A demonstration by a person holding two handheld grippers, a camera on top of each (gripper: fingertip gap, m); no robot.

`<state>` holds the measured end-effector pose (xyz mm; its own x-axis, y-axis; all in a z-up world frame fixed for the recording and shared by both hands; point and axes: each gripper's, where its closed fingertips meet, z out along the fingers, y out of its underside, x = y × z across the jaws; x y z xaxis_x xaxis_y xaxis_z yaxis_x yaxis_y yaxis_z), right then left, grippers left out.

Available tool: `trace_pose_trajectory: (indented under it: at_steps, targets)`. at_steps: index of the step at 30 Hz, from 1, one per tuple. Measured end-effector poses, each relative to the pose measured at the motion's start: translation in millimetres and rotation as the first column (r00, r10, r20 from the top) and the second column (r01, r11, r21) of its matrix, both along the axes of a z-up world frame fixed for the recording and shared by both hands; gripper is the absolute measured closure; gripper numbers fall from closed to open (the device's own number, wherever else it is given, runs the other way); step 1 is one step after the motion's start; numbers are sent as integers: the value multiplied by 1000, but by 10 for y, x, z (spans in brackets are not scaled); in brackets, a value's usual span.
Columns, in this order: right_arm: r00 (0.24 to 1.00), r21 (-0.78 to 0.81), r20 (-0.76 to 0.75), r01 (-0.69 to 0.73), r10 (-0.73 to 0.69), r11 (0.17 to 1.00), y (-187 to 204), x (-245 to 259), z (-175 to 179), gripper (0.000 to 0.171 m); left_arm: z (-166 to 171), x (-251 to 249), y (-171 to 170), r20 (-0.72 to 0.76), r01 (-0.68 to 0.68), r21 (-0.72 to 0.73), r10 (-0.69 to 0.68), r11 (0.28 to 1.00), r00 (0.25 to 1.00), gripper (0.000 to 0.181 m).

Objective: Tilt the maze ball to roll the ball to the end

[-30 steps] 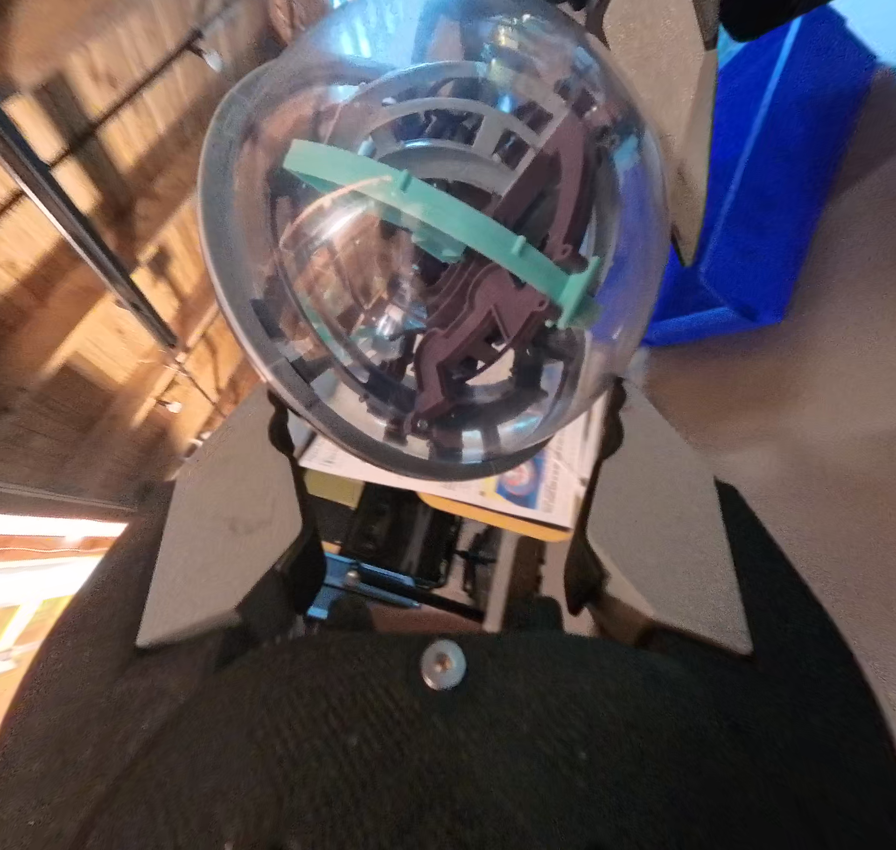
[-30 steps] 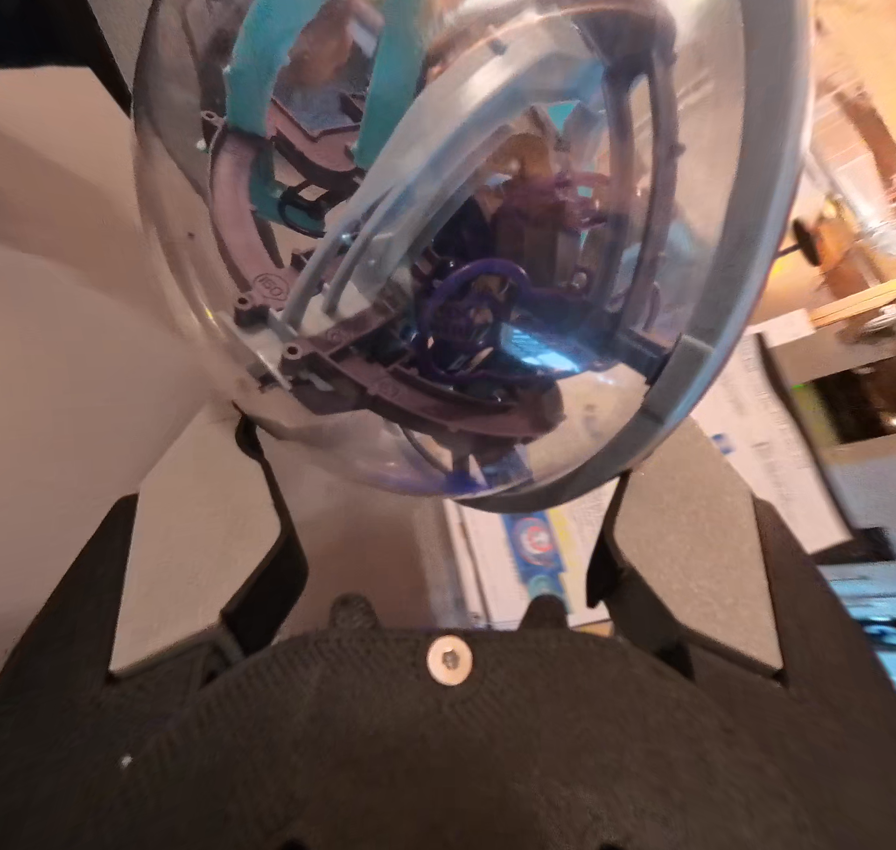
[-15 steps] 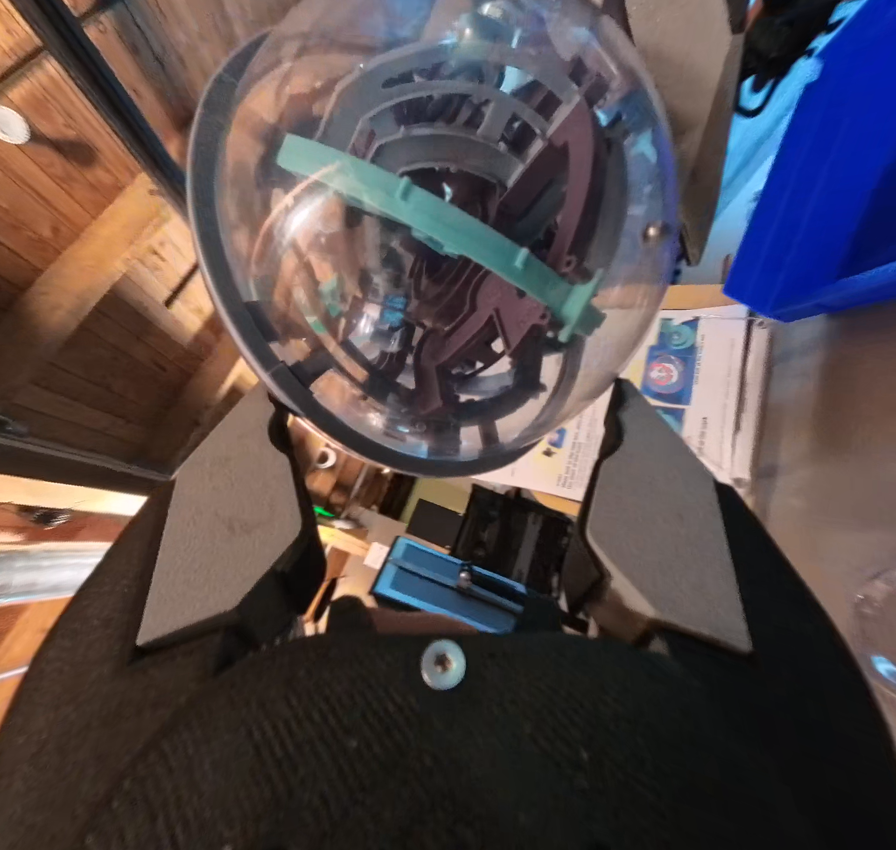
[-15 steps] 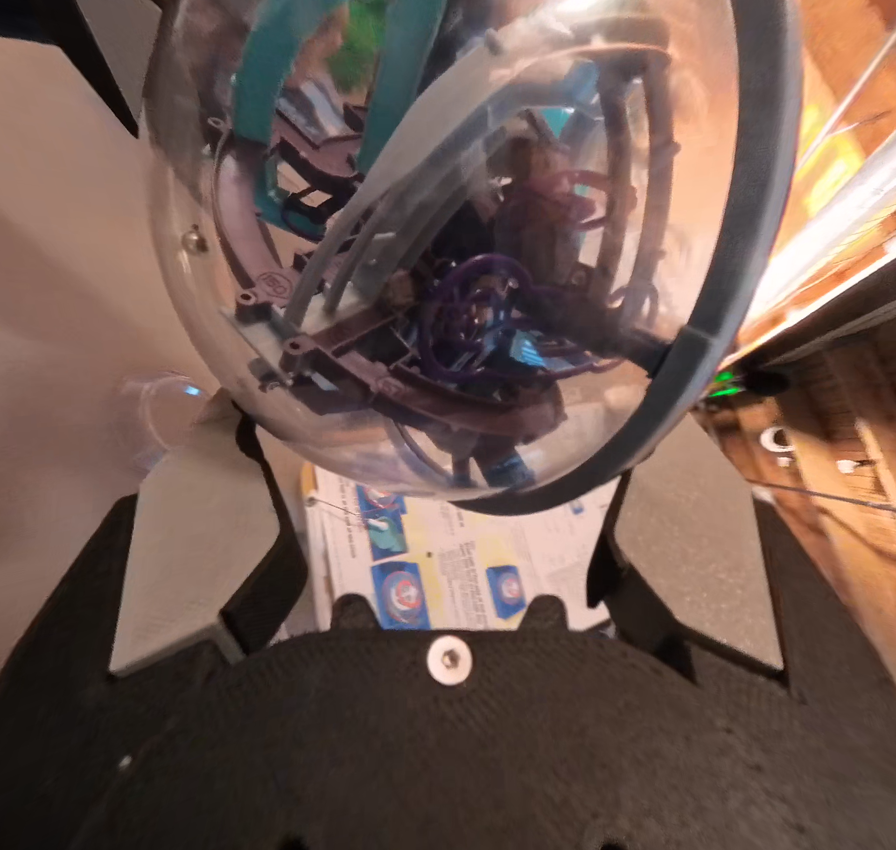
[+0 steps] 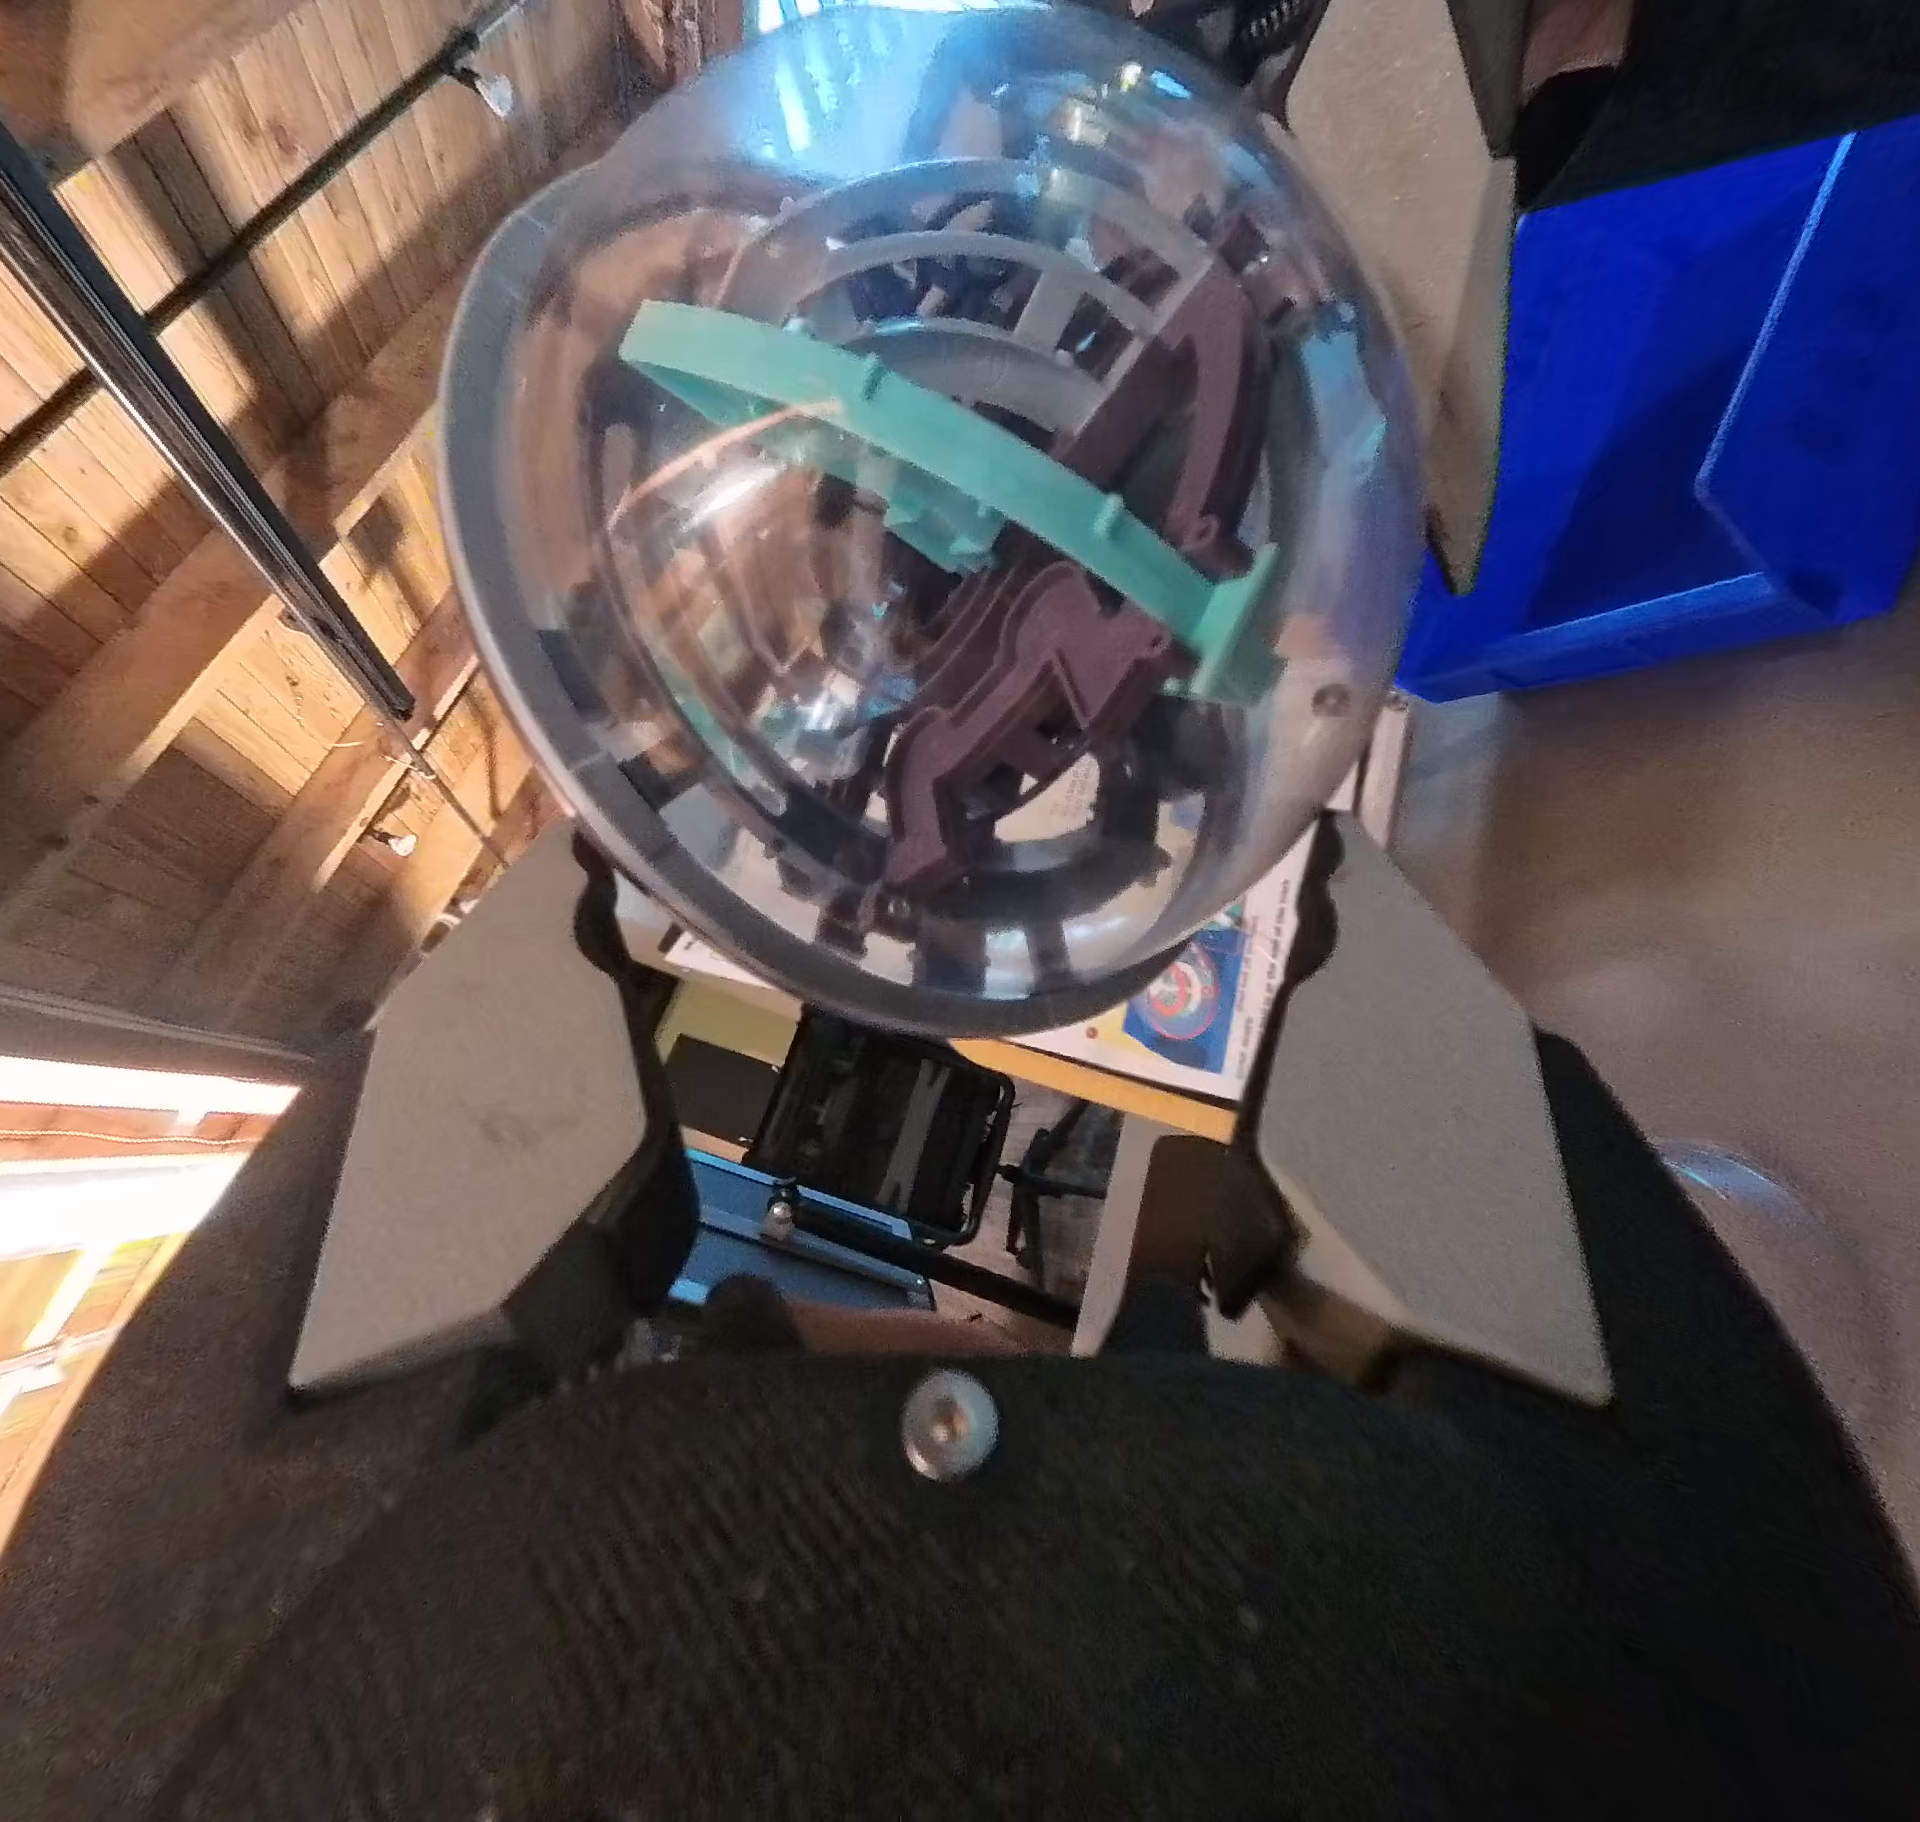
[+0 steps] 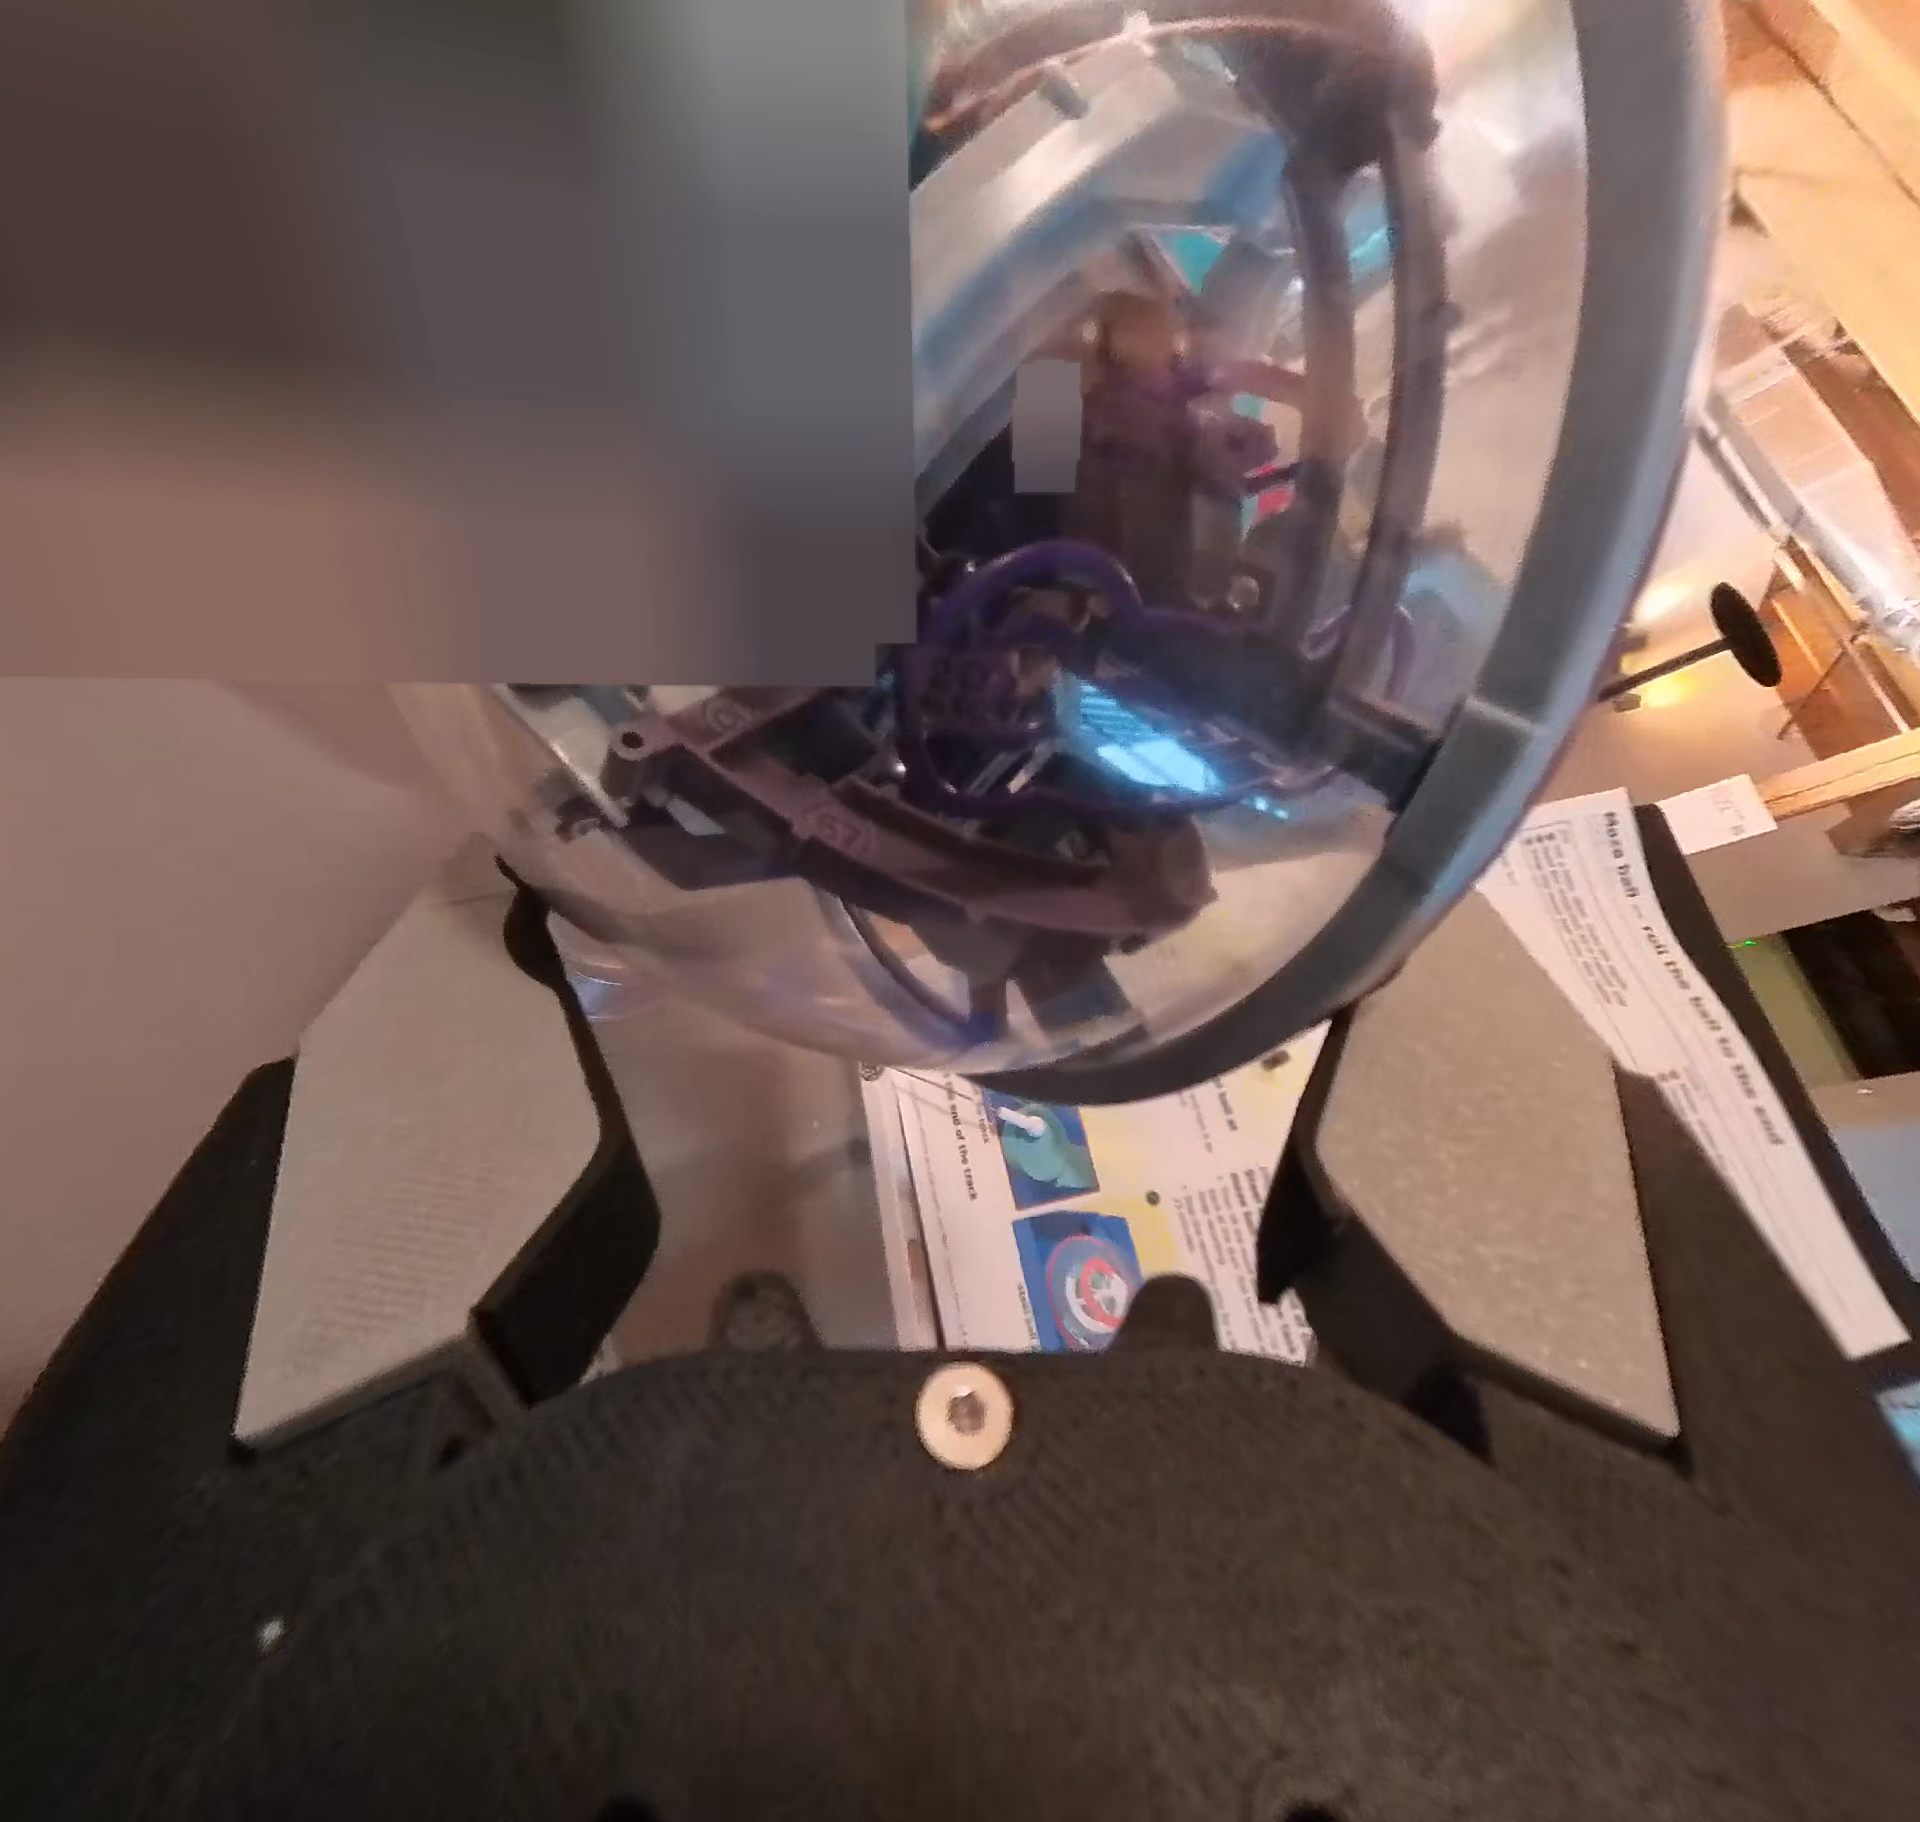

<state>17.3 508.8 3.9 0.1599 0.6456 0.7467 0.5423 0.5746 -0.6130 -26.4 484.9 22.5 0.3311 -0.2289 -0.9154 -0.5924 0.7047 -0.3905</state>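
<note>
The maze ball (image 5: pixel 935 484) is a clear sphere with a grey seam ring, grey, brown and teal tracks inside. It is held in the air between both grippers. My left gripper (image 5: pixel 956 879) clamps its near side, both fingertips touching the shell. My right gripper (image 6: pixel 925 951) clamps the opposite side of the maze ball (image 6: pixel 1195 629) the same way; one of its grey pads (image 5: pixel 1382 214) shows behind the sphere in the left wrist view. A small steel ball (image 5: pixel 1328 700) sits against the shell at the lower right, by the teal track's end. A blurred patch hides it in the right wrist view.
A blue bin (image 5: pixel 1662 422) stands on the tan table (image 5: pixel 1662 889) at the right. A printed sheet (image 6: pixel 1091 1201) lies on the table below the sphere. A clear dome (image 5: pixel 1714 1180) sits on the table near my left gripper. Wooden boards (image 5: pixel 208 318) are behind.
Both grippers have tilted the sphere one way and back. The steel ball has rolled down along the shell to the end of the teal track.
</note>
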Motion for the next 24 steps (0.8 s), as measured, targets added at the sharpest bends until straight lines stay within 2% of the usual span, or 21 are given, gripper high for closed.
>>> trace_pose_trajectory:
  at_steps: [16, 24]
  targets:
    - [1000, -30, -7, -20, 20, 999, -40, -42, -27, 21, -8, -38, -42, -7, 8, -15, -8, 1000, 1000, 53]
    - [998, -108, -23, -57, 55, 993, -15, -109, -107, 21, -62, -99, -14, -26, -27, -89, 24, 996, 999, 53]
